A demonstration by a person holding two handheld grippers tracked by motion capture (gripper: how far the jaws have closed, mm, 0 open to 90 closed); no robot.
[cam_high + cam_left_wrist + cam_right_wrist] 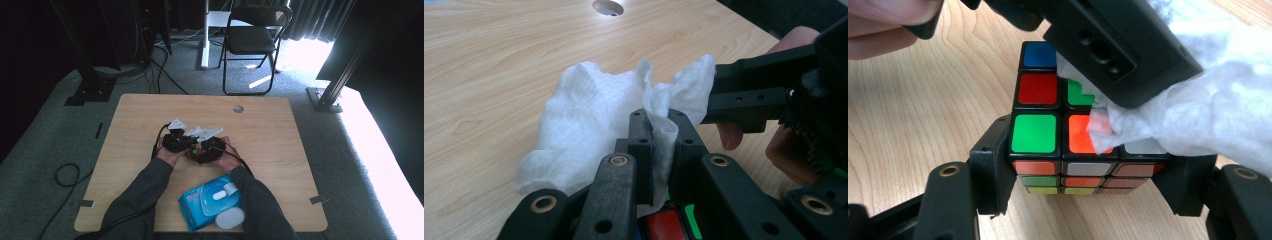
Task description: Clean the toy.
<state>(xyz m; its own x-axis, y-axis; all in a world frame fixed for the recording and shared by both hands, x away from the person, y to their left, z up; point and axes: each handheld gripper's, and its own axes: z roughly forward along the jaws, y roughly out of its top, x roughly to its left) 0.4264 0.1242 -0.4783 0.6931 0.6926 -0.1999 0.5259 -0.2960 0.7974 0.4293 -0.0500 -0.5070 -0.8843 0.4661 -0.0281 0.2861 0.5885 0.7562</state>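
Wipes pack [207, 202] lies near table's [280, 130] front edge, between forearms.

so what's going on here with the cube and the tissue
A person at a wooden table is wiping a puzzle cube with a white wipe. The right tool grips the cube by its sides, just above the tabletop. The left tool is shut on a bunched fold of the wipe and presses it against the cube's top face. A blue pack of wipes lies near the table's front edge, between the person's forearms.
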